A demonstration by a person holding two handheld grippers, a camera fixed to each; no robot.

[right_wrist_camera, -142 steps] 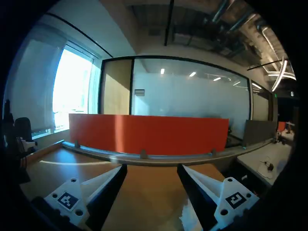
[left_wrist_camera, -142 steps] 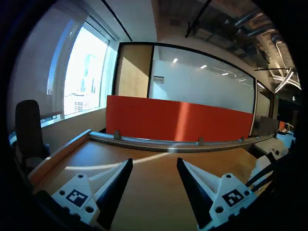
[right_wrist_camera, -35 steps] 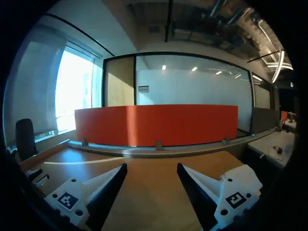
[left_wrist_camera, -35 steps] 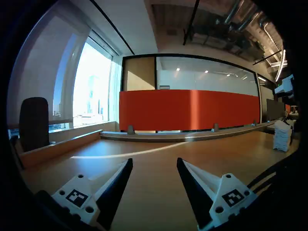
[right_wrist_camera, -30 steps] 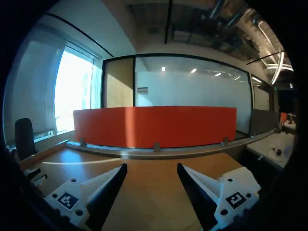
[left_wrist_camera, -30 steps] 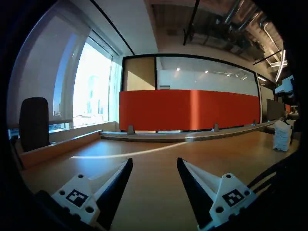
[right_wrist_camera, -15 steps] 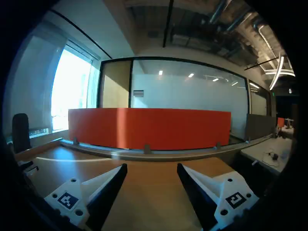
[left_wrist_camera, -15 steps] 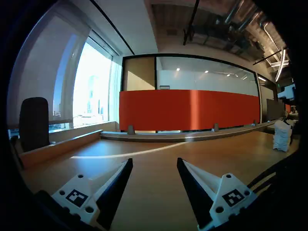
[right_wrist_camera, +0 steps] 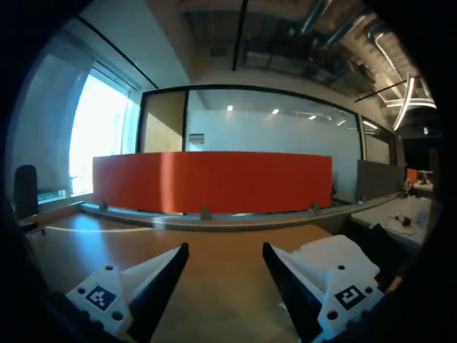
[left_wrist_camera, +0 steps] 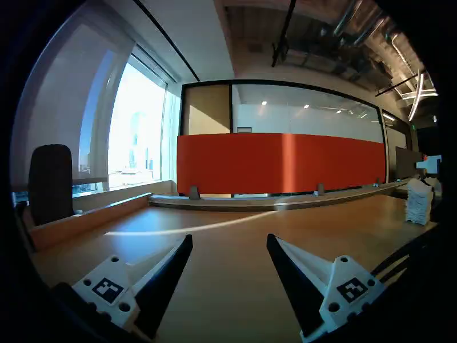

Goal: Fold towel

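A stack of folded white towels [left_wrist_camera: 419, 201] stands on the wooden table [left_wrist_camera: 228, 274] at the far right of the left gripper view. My left gripper [left_wrist_camera: 228, 237] hovers low over the bare wood, open, with nothing between its fingers. In the right gripper view the white towel stack [right_wrist_camera: 331, 251] lies just behind the right finger, partly hidden by it. My right gripper [right_wrist_camera: 224, 247] is open and holds nothing, its fingers just left of the stack.
An orange partition [left_wrist_camera: 280, 163] on a grey rail closes the table's far edge. A raised wooden ledge [left_wrist_camera: 85, 217] and a black chair [left_wrist_camera: 50, 183] are on the left by the window. Another desk [right_wrist_camera: 400, 217] with cables stands to the right.
The left gripper's fingers have spread slightly wider. The right gripper has swung right and lower, bringing the white towel stack into view behind its right finger.
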